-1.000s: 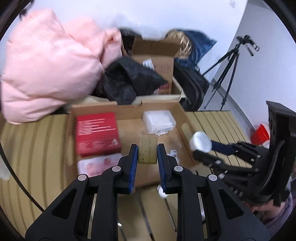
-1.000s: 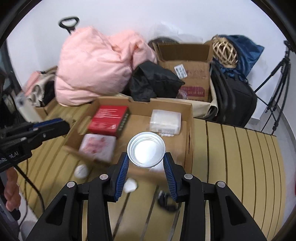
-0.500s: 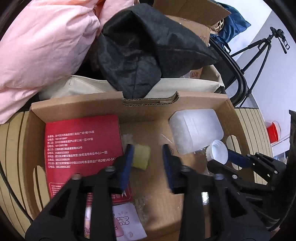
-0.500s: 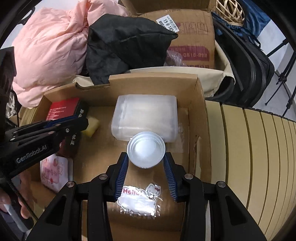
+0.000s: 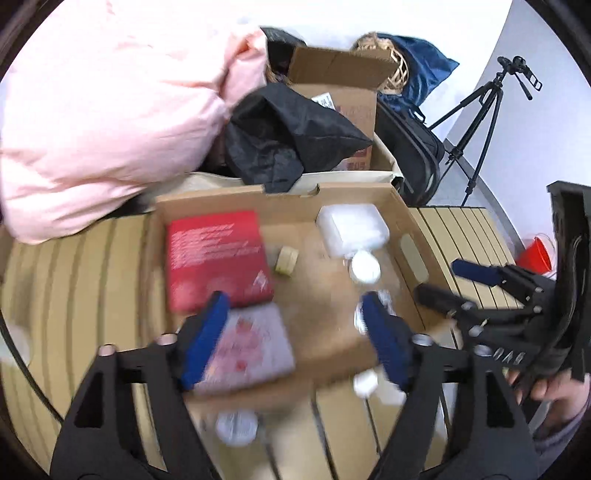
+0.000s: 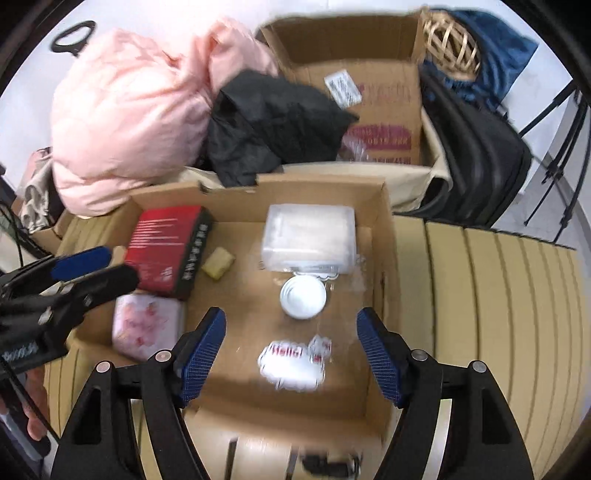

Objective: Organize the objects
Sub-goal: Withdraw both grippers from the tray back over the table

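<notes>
White wall [image 6: 155, 22] behind. Slatted tan table [image 6: 498, 295] in front. Past its far edge, a clutter pile: pink duvet [image 6: 125, 122], black bag [image 6: 269, 125], open cardboard carton [image 6: 373, 85], wicker ball [image 6: 448, 48] on blue fabric [image 6: 506, 55], black suitcase [image 6: 480, 155]. Black tripod [image 5: 480, 122] at right by grey wall [image 5: 546, 110]. Red bucket [image 5: 535, 254] low by it. Even indoor light.

The open cardboard box [image 6: 384, 236] held six things: one red box [image 6: 162, 236], one yellow sponge [image 6: 218, 262], one clear plastic case [image 6: 308, 232], one white round lid [image 6: 303, 297], one pink packet [image 6: 144, 325] and one printed plastic pouch [image 6: 291, 363]. Behind it stood one taller carton [image 6: 369, 74].
</notes>
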Available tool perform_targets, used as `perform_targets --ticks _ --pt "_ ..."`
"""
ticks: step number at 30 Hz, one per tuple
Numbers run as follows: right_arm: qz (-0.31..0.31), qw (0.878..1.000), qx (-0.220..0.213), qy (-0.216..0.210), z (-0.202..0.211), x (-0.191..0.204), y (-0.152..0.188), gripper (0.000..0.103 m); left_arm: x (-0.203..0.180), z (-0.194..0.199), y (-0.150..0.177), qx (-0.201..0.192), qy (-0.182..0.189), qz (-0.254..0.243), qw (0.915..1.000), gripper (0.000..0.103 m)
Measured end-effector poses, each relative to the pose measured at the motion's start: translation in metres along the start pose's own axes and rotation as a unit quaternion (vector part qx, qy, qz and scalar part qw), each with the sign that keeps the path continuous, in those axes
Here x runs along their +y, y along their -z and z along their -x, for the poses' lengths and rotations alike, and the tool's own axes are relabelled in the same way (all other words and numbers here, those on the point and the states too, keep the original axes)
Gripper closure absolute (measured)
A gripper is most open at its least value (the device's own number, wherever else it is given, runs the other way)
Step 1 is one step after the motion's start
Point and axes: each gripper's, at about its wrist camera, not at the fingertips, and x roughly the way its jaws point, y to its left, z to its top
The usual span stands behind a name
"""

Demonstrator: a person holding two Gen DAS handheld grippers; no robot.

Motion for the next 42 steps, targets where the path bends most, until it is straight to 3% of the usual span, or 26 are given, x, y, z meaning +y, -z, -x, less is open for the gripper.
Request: perform_targets --ticks 2,4,9,11,15,17,21,25,30,42 --pt "0.003 1.0 -0.015 -0.003 0.025 0.004 0.013 0.026 0.001 0.028 0.017 -0.024 -0.019 0.013 0.9994 0.008" --pt "0.005 0.999 -0.035 -0.006 0.055 0.011 0.032 0.017 0.0 0.058 0.036 -0.04 -0.041 0.019 0.9982 0.008" --pt "0.014 0.996 -0.081 -0.017 0.126 0.025 0.085 0.017 -0.003 0.137 0.096 -0.087 -0.055 0.019 0.9945 0.0" --pt "0.016 0.995 -0.098 -0.023 0.15 0.03 0.107 0.017 -0.001 0.16 0.118 -0.104 -0.051 0.031 0.9928 0.0" --pt "0.022 0.992 -0.121 -0.026 0.189 0.043 0.16 0.017 -0.002 0.198 0.17 -0.118 -0.088 0.041 0.9883 0.0" --pt "0.023 0.991 -0.129 -0.021 0.202 0.049 0.184 0.017 -0.009 0.211 0.198 -0.128 -0.082 0.029 0.988 0.0" --pt "0.022 0.991 -0.134 -0.014 0.214 0.064 0.235 0.017 -0.019 0.22 0.24 -0.107 -0.087 0.023 0.9903 0.0" --pt "0.018 0.992 -0.127 -0.013 0.216 0.076 0.28 0.017 -0.031 0.221 0.275 -0.082 -0.063 0.011 0.9945 0.0" --pt "0.006 0.995 -0.094 -0.037 0.207 0.084 0.319 0.017 -0.039 0.216 0.286 -0.07 -0.06 0.003 0.9957 0.0" --pt "0.01 0.996 -0.086 -0.021 0.195 0.082 0.316 0.017 -0.024 0.198 0.28 -0.074 -0.07 0.018 0.9946 0.0"
